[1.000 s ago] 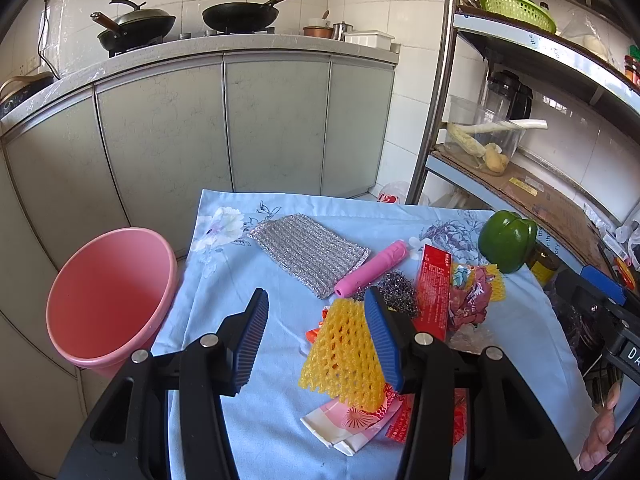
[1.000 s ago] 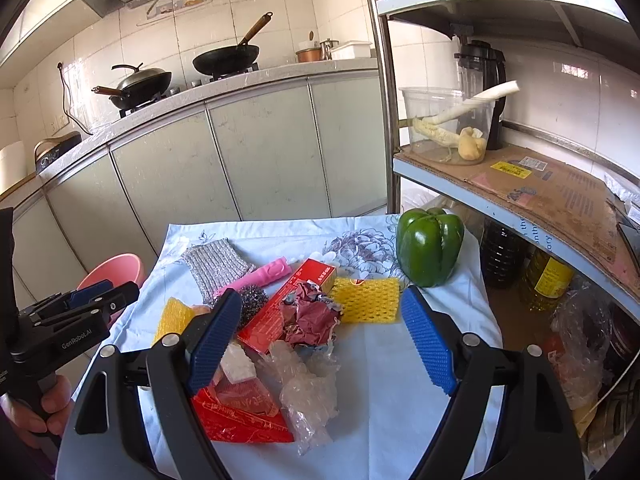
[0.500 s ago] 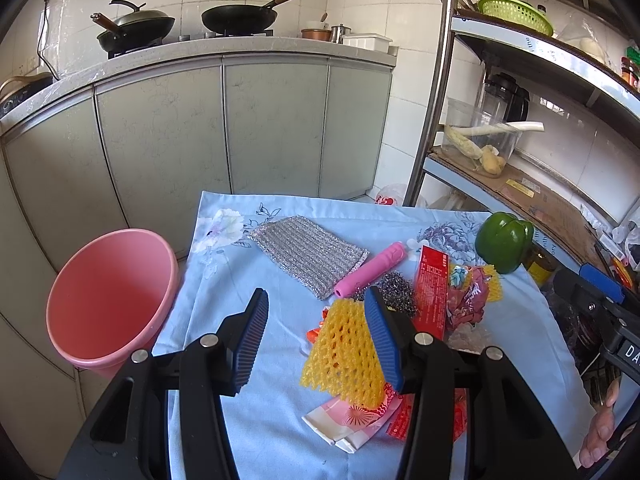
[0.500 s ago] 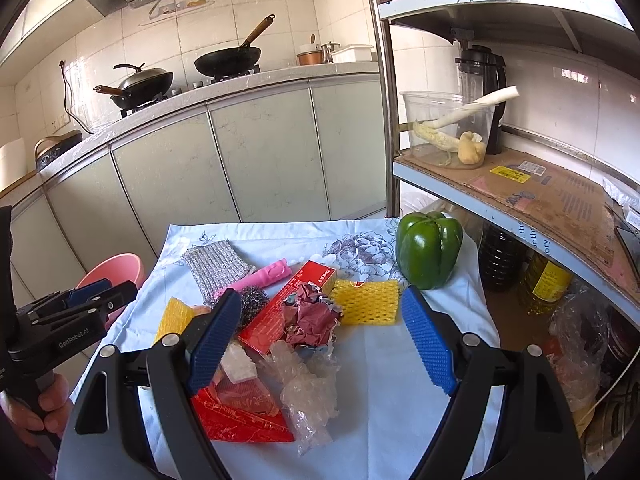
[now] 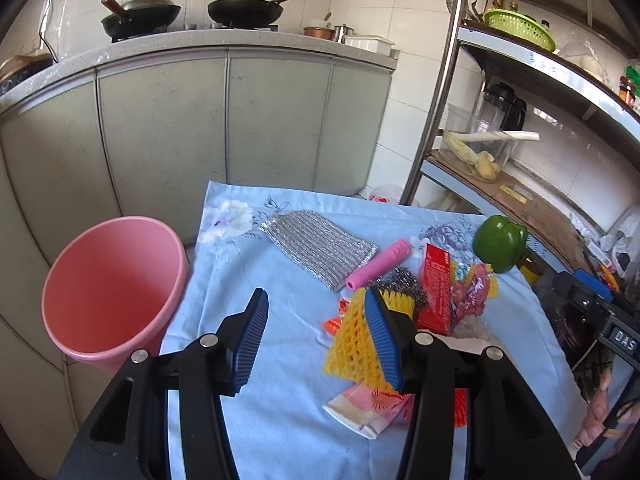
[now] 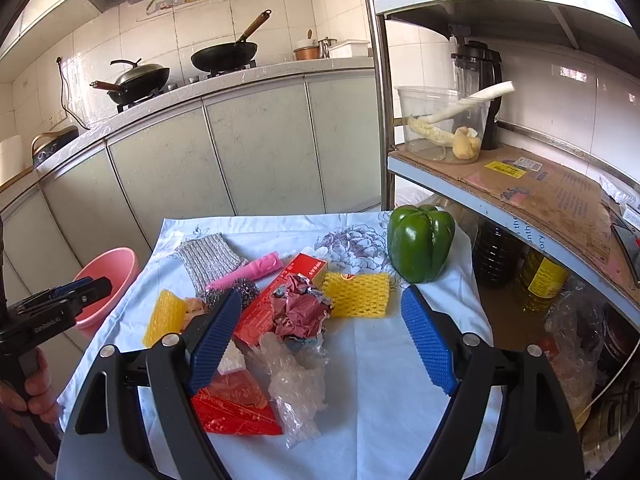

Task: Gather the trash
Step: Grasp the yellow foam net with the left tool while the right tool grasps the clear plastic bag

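A pink bin [image 5: 108, 292] stands left of the table and also shows in the right wrist view [image 6: 110, 276]. Trash lies on the blue cloth: a yellow foam net [image 5: 352, 348], a red box [image 5: 436, 292], crumpled pink wrappers [image 6: 300, 312], a second yellow net [image 6: 358, 294], clear plastic film [image 6: 296, 380] and a red packet [image 6: 234, 404]. My left gripper [image 5: 316, 340] is open, its right finger beside the yellow net. My right gripper [image 6: 320, 344] is open above the wrappers and film.
A green pepper [image 6: 420, 242], a silver scouring cloth [image 5: 320, 246], a pink tube [image 5: 378, 264] and a steel wool ball [image 5: 400, 280] lie on the cloth. A metal shelf rack [image 6: 500, 184] stands right. Cabinets [image 5: 224, 128] with pans are behind.
Both grippers have stayed almost still; the views shift only slightly. Nothing was taken hold of or let go.
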A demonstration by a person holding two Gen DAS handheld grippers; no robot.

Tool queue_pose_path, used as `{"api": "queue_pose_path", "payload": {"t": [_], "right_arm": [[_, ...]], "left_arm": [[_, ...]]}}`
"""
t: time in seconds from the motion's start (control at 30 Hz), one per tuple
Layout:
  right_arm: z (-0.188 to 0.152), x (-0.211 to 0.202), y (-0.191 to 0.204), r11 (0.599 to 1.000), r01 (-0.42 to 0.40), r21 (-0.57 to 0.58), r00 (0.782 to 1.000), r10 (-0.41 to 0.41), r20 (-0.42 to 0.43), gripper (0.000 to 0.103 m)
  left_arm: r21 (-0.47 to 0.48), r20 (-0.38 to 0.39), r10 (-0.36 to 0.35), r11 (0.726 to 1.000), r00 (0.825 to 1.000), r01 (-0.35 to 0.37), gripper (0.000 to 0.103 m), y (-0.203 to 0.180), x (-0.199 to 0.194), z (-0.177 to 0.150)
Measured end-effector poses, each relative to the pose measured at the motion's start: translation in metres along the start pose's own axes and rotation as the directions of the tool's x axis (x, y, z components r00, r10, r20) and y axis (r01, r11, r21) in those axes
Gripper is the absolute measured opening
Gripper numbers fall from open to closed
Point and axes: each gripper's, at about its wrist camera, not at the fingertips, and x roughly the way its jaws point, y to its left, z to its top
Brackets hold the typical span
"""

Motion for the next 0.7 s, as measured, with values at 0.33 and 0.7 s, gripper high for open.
{"api": "queue_pose_path", "payload": {"t": [0.33, 0.7], "right_arm": [[-0.012, 0.003, -0.010, 0.998, -0.054, 0.026, 0.998, 0.055, -0.025, 0.083], [-0.027, 0.013, -0.013, 0.995, -0.103, 0.013, 0.992, 0.104, -0.074, 0.083]], "left_arm": [[0.064, -0.104, -0.136, 0.988, 0.985, 0.143, 0.052, -0.013, 0.012, -0.027], [-0.001, -0.183, -0.136, 0.990, 0.974, 0.138, 0.052, -0.004, 0.059, -0.029]]}}
